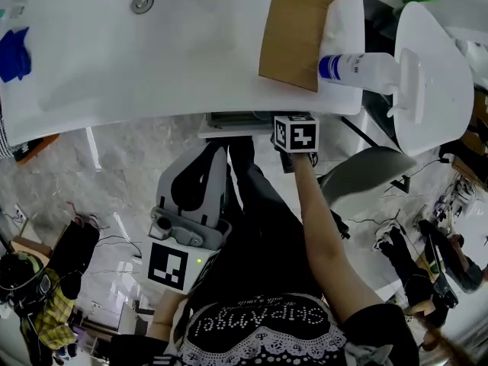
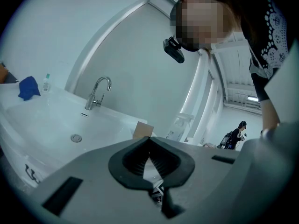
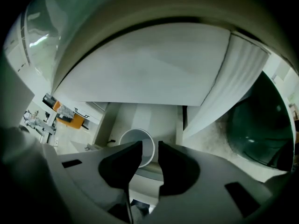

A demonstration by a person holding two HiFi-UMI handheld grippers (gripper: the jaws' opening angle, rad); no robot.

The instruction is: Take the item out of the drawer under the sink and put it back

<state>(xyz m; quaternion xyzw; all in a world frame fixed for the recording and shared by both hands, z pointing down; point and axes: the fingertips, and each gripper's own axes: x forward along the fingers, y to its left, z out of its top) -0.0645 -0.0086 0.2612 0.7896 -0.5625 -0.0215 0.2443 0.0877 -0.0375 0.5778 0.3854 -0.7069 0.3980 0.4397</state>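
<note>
Room: bathroom mock-up, grey marble floor (image 1: 130,166) lying under a white sink counter (image 1: 152,75); toilet (image 1: 431,67) standing at the right.
Counter top: carrying a blue cloth (image 1: 14,52) at the far left, a cardboard box (image 1: 293,29) and a bottle (image 1: 354,69) lying on its side at the right end; none of these looking like part of the task.
Drawer (image 1: 232,120): grey edge showing just below the counter's front rim, seemingly pulled out a little; inside not showing in the head view.
Right gripper (image 3: 150,146): reaching in beneath the counter rim and pointing steeply down, jaws standing apart with nothing pressed between the pads; likely being lined up for a pick.
Item: probably the white round container (image 3: 135,136) showing past the gap of the right jaws, not touching them; lying in the drawer or standing on the floor beyond, not resolvable.
Left gripper (image 2: 149,141): hanging near the person's body, pointing across the basin toward the faucet (image 2: 99,91), jaw tips meeting, gripping nothing; apparently being parked clear to leave the right one room.
Stage (judgement): approaching for the take-out; nothing lifted yet.
Risk (judgement): working close under the rim, so risking a knock against the counter edge.
</note>
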